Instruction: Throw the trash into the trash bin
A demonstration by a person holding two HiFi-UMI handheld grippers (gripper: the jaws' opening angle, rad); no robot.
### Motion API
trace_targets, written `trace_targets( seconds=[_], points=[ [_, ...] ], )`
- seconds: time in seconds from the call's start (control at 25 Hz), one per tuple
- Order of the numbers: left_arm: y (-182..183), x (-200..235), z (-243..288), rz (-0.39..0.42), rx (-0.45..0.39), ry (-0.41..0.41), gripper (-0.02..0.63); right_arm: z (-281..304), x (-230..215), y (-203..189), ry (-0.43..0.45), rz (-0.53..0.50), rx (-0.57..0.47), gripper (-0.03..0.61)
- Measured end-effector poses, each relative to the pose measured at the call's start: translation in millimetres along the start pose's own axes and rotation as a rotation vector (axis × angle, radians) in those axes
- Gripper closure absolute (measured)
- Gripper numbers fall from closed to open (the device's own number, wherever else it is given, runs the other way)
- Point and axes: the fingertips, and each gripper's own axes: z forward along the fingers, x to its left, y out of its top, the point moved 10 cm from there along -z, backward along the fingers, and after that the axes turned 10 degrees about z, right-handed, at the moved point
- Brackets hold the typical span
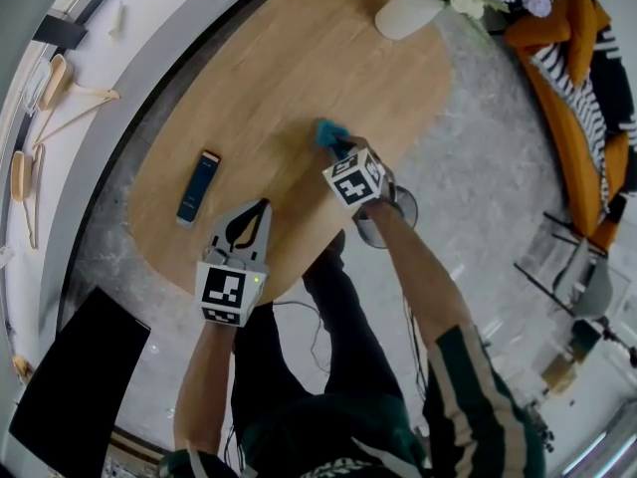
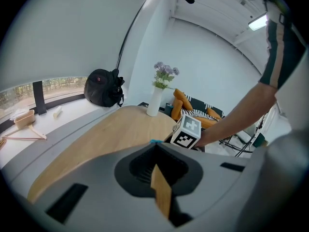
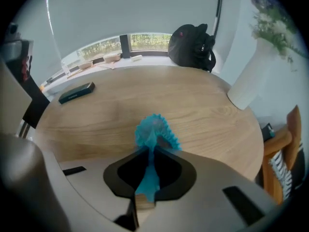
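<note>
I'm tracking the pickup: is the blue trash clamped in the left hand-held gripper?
No, the blue trash sits pinched in the right hand-held gripper; the left hand-held gripper has nothing between its jaws.

The head camera looks steeply down on the oval wooden table, with the left gripper and right gripper below it. Each gripper's camera sits just behind its fingers. The left one looks out across the tabletop, and the right one tips down close over it. All three views share the table, the white vase and the teal wrapper. The left gripper view also catches the right gripper.
</note>
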Motion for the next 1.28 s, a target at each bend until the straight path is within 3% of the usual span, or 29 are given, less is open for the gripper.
trace_targets(
  seconds=[0.64, 0.92, 1.28],
  points=[
    [19.4, -30.9, 11.8, 0.081, -0.034, -0.061, 0.615, -87.7, -16.0, -20.2, -0.069, 0.118, -0.268, 0.554],
    [32.5, -72.7, 37.2, 0.14, -0.05, -0.133, 0.615, -122.6, -42.2, -77.7, -0.138, 0.2, -0.309, 0.554],
    [36.4, -140.6, 79.9, 0.193, -0.036, -0.245, 0.615, -142.5, -82.3, -183.5, -0.224, 0.408, -0.307, 0.554]
  ],
)
